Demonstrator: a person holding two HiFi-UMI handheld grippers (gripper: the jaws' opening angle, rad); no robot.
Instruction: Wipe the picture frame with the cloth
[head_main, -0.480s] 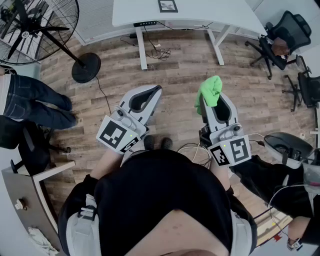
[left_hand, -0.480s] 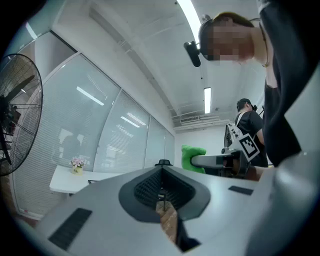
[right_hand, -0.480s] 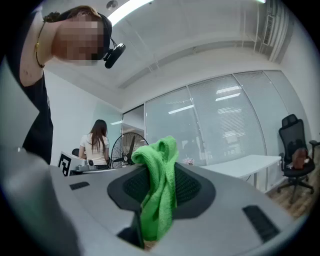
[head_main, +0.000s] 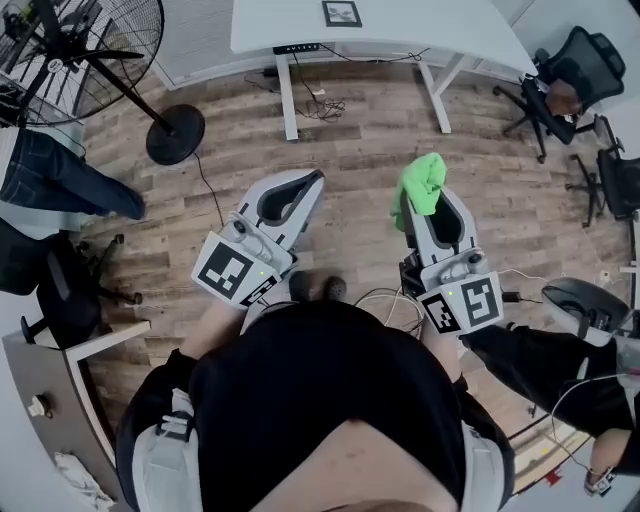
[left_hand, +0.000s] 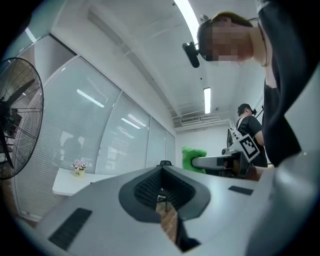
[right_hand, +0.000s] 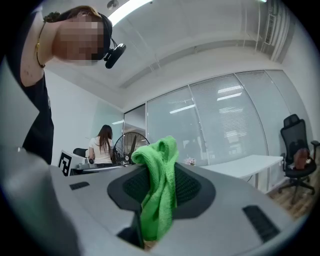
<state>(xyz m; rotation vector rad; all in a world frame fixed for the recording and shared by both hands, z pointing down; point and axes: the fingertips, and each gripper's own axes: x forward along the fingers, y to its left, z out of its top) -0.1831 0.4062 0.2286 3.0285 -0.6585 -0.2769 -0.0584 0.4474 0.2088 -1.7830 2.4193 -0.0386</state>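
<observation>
- Right tongs (head_main: 418, 205): jaws pinch the green cloth (head_main: 422, 180). A bunched fold stands out past the tips and the rest hangs between the jaws. This grip presents a soft pad foremost for wiping.
- Left tongs (head_main: 312, 182): jaws pressed together with nothing between them, held level beside the right tongs. They are judged free to steady the frame.
- Picture frame (head_main: 342, 13): on the white desk (head_main: 460, 30), well ahead of both sets of tips and untouched.
- Both tongs hang over the wooden floor (head_main: 350, 150), well short of the desk. Approach is judged the step in hand; wiping has not begun.
</observation>
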